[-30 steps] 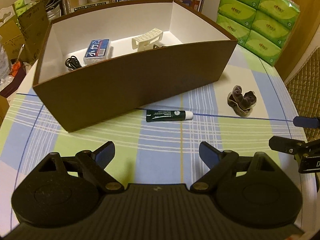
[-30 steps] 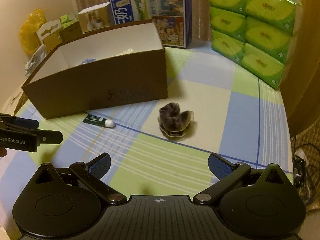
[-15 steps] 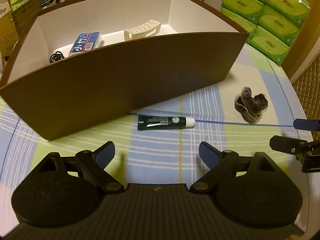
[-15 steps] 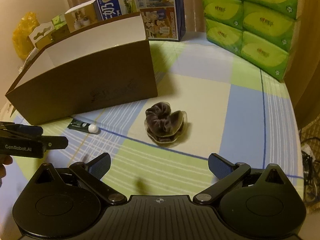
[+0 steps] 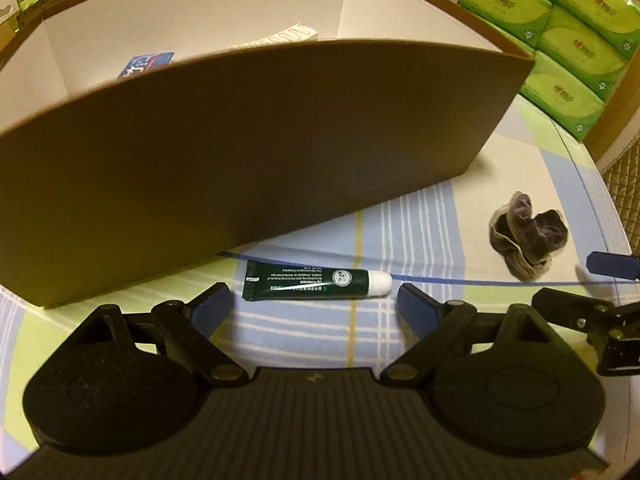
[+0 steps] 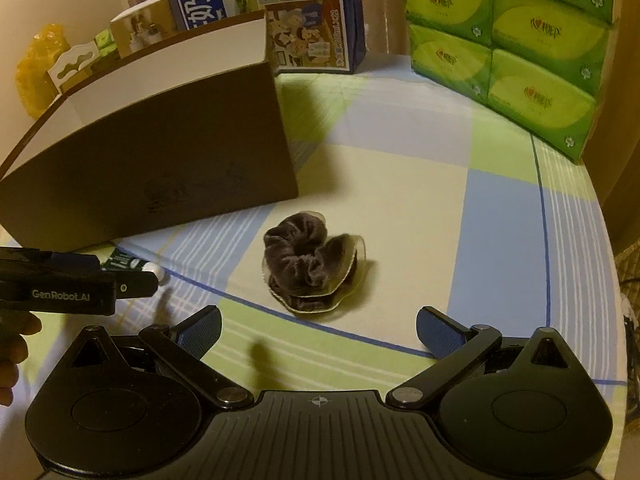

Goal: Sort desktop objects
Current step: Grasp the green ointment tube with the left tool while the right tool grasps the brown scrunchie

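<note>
Both grippers closer — left gripper [image 5: 314, 306] at tube [image 5: 316, 280], right gripper [image 6: 318, 328] at scrunchie [image 6: 312, 266]; fingers apart.

The matte black plastic left gripper [image 5: 314, 306] has ribbed housing, two round textured discs, brass-coloured pivot screws and blue-padded fingertips [image 5: 414, 310]. The matching right gripper [image 6: 318, 326] looks identical; white "GenRobot.AI" lettering marks the left gripper's side.

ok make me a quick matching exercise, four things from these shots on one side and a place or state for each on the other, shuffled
Things:
1. dark green tube
2. scrunchie
3. blue packet
4. tissue packs

Places or states:
A. inside the brown box
B. stacked at the table's far right edge
C. lying flat ahead of the open left gripper
D. bunched on the cloth ahead of the open right gripper

Pairs: 1-C, 2-D, 3-A, 4-B
</note>
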Demonstrator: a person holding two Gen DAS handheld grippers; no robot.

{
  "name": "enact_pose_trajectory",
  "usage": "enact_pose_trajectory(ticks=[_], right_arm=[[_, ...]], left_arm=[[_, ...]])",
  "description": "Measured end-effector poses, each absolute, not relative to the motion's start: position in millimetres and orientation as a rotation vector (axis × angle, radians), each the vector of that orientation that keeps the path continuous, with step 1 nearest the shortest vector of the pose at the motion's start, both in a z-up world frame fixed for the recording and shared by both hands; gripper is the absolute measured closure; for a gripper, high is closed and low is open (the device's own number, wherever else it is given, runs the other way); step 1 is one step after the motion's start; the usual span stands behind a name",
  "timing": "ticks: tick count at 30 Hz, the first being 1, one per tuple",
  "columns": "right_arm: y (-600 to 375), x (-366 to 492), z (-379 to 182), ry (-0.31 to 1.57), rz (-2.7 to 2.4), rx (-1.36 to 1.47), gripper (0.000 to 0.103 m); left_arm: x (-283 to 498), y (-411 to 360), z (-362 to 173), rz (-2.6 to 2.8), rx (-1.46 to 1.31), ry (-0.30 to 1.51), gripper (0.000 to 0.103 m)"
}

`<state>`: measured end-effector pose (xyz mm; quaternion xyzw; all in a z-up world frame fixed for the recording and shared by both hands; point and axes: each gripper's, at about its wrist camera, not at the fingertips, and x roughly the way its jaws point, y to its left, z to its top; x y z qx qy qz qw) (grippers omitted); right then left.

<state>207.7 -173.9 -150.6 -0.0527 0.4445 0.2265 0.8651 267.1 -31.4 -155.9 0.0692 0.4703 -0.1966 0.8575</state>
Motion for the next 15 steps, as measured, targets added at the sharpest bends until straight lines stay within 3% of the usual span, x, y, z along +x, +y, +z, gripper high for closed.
enact_pose_trajectory(ticks=[10,15], right_arm=[[-177.2,214.0,-156.1,0.934,0.468,-0.105,0.002],[-172.4,214.3,-153.3,0.915,0.492,-0.121,0.002]], left_arm=[[259.0,-40.3,-162.5,-0.427,0.249,0.91,0.025],[259.2,-34.0,-159.9,-0.435,0.249,0.9,0.044]])
